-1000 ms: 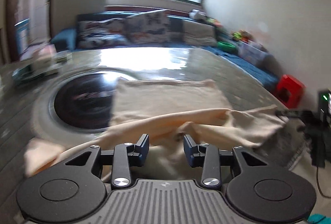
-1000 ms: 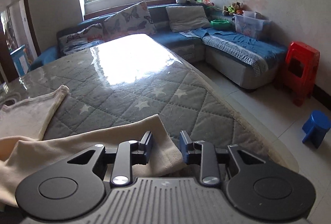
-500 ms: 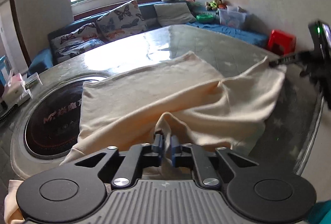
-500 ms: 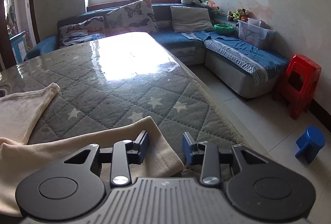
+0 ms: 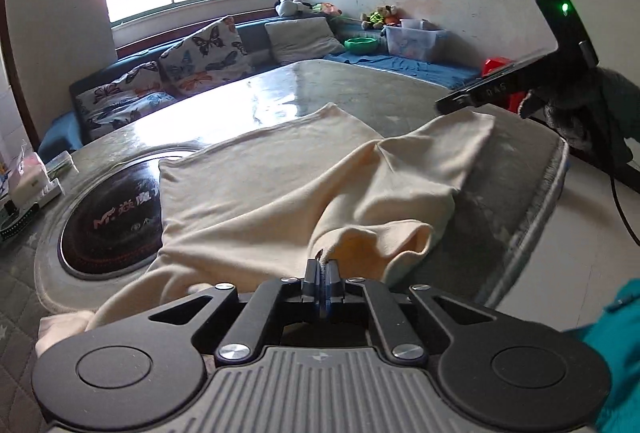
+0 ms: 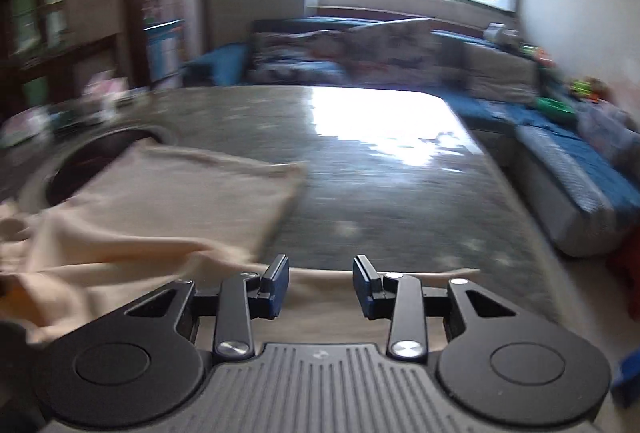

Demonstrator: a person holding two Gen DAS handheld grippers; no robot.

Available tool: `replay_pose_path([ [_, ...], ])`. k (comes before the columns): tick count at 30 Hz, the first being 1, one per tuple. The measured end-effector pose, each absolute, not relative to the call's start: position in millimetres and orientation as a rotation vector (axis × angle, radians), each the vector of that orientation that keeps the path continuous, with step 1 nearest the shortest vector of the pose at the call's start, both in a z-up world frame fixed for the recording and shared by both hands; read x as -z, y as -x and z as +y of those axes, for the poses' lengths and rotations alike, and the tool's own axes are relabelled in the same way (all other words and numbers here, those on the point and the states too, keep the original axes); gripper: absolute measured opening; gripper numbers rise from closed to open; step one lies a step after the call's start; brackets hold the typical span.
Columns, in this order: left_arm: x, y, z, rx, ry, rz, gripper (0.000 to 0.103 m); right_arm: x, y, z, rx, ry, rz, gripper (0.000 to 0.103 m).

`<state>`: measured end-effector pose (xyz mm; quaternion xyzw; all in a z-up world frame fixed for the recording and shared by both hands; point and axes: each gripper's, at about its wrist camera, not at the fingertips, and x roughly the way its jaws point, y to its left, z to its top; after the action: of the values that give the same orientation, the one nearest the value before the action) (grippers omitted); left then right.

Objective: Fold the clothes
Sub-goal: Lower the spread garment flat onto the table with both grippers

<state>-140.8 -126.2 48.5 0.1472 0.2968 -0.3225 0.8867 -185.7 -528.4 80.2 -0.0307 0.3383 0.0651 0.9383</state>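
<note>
While the left gripper [image 5: 321, 275] pinches a small fold of the cream garment [image 5: 280, 173] on the table [image 5: 520, 193], the right gripper [image 6: 320, 283] hangs wide over its edge. Judged risk: that thin pinch slipping free under pull.

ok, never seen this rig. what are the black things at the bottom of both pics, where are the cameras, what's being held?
No robot here: a person holds one pair of black two-finger tongs in each hand, with a fisheye camera on each pair looking forward along its fingers. In the left view, the left tongs are shut on a pinch of the cream cloth garment, which lies half spread on the grey quilted, glossy-covered table and partly over a round black inset. The right tongs show in their own blurred view, open, the garment's edge beneath them, gripping nothing.
</note>
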Motion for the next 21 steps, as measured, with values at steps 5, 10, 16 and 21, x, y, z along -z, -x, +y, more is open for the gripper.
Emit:
replay_pose_path([
  [5,-45.7,140.0,-121.4,0.669,-0.274,0.623,0.002,-82.8,203.4,-458.1,-0.438,0.190,0.733,0.034],
  [10,-44.6,138.9,-118.5,0.671,-0.253,0.620,0.002,-67.8,215.8,-415.4,-0.552,0.295,0.762,0.033],
  [16,-43.4,137.4,-115.4,0.673,-0.238,0.615,0.002,-49.6,228.2,-383.8,-0.623,0.384,0.791,0.033],
  [21,-43.2,137.9,-113.3,0.689,-0.232,0.609,0.002,-53.1,235.0,-395.4,-0.575,0.363,0.792,0.008],
])
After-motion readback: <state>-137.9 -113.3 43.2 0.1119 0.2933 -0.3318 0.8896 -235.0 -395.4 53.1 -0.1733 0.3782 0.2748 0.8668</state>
